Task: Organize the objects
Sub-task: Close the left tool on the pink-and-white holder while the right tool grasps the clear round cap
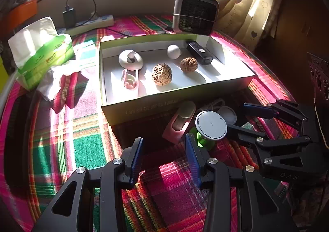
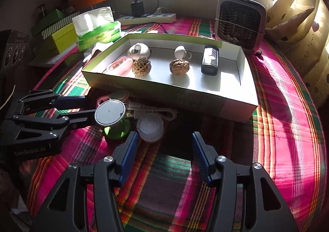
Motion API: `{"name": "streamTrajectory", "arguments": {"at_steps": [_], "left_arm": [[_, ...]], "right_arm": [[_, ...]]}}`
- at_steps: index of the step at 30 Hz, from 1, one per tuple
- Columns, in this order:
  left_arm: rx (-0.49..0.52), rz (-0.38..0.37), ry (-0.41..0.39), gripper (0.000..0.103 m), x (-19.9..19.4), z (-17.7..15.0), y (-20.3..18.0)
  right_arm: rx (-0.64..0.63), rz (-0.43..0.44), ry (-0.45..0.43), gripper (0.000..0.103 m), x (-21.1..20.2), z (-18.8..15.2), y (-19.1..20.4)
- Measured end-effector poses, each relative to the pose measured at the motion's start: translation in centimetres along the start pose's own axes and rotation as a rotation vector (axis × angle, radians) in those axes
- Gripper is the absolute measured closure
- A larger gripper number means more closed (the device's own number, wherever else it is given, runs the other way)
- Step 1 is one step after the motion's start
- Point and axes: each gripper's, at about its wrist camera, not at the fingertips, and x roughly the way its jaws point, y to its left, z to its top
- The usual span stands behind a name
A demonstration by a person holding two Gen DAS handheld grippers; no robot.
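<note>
Gaping over bare cloth, the left gripper (image 1: 162, 158) and right gripper (image 2: 164, 156) hold nothing. Beyond, crowded together, the green stand (image 2: 115, 127), clear tub (image 2: 150, 129) and cable (image 2: 152, 111) risk getting knocked; farther, the box (image 2: 205, 100).

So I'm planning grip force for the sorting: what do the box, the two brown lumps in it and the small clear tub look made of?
The box looks like matte cardboard: thin folded walls, printed outside, white inside. The two brown lumps look like hard, deeply wrinkled walnut shells, dull and unpolished. The small clear tub seems to be translucent plastic, slightly glossy, though shade leaves that uncertain.
</note>
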Motion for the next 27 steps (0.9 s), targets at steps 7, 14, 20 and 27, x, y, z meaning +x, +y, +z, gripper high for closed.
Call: {"name": "streamTrajectory", "arguments": {"at_steps": [7, 14, 20, 27], "left_arm": [[0.035, -0.004, 0.011, 0.065, 0.6, 0.6, -0.4], [0.063, -0.001, 0.019, 0.065, 1.2, 1.3, -0.7], [0.078, 0.003, 0.021, 0.065, 1.6, 1.7, -1.0], [0.090, 0.029, 0.016, 0.065, 1.8, 1.9, -1.6]], "right_arm": [[-0.040, -0.019, 0.018, 0.049, 0.7, 0.6, 0.4], [-0.053, -0.022, 0.024, 0.049, 0.9, 0.9, 0.4], [-0.043, -0.038, 0.020, 0.049, 0.9, 0.9, 0.0], [-0.045, -0.040, 0.016, 0.049, 0.8, 0.9, -0.4]]}}
